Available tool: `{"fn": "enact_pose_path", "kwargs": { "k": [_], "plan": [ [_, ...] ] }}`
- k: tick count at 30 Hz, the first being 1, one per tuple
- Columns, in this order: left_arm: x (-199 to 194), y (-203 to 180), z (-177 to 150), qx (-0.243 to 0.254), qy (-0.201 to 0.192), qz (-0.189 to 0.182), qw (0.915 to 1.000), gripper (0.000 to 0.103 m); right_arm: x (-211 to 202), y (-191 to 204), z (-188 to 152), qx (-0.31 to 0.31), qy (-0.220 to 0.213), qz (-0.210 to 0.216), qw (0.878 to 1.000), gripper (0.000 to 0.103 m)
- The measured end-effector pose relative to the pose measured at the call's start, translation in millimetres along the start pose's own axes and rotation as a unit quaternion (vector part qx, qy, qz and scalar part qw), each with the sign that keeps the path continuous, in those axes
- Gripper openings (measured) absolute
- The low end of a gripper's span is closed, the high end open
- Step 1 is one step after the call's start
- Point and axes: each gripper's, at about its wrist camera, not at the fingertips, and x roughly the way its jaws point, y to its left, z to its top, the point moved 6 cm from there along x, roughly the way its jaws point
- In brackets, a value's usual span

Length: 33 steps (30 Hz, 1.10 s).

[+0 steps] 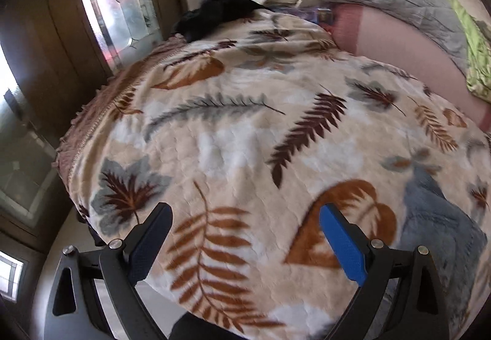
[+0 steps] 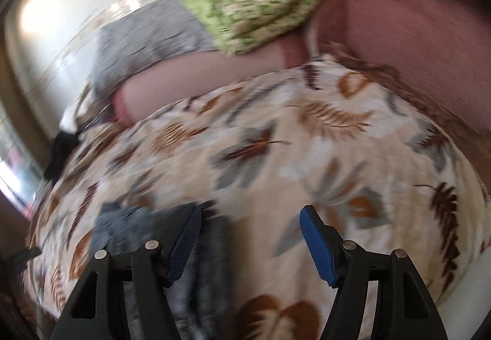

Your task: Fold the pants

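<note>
Overhead, both hand-held grippers, left (image 1: pixel 245 235) and right (image 2: pixel 250 240), gape empty above leaf-print blanket (image 1: pixel 245 131); gray pants (image 2: pixel 202 248) beneath.

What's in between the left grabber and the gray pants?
Only the leafy blanket. In the left wrist view, the left gripper hangs open over it, and the pants lie off to its right with nothing else between.

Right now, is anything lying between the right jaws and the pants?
Nothing visible. The right gripper is open, and the blue-grey pants lie on the blanket just beside its left finger, with no other item between.
</note>
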Motion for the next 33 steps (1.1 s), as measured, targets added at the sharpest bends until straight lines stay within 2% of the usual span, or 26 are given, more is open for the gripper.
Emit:
{"fn": "enact_pose_path", "kwargs": {
  "k": [5,8,15,23,27,33],
  "plan": [
    [-12,-4,4,0.018,-0.021,0.013,0.9995,0.097,4,-21,6,0.013,-0.006,-0.013,1.0,0.07],
    [-26,-10,6,0.033,-0.04,0.011,0.9986,0.097,4,-15,1,0.013,-0.004,-0.001,1.0,0.07],
    [-84,-23,4,0.057,-0.106,-0.015,0.9927,0.097,-16,44,-19,-0.053,-0.009,0.044,0.998,0.07],
    [-134,-41,-8,0.088,-0.145,-0.058,0.9838,0.097,-49,120,-58,-0.127,-0.001,0.121,0.985,0.07],
    [-155,-49,-14,0.103,-0.165,-0.069,0.9784,0.097,-65,141,-68,-0.155,-0.009,0.136,0.978,0.07],
    [-172,-56,-23,0.116,-0.174,-0.084,0.9742,0.097,-79,148,-73,-0.16,-0.014,0.144,0.976,0.071]
  ]
}}
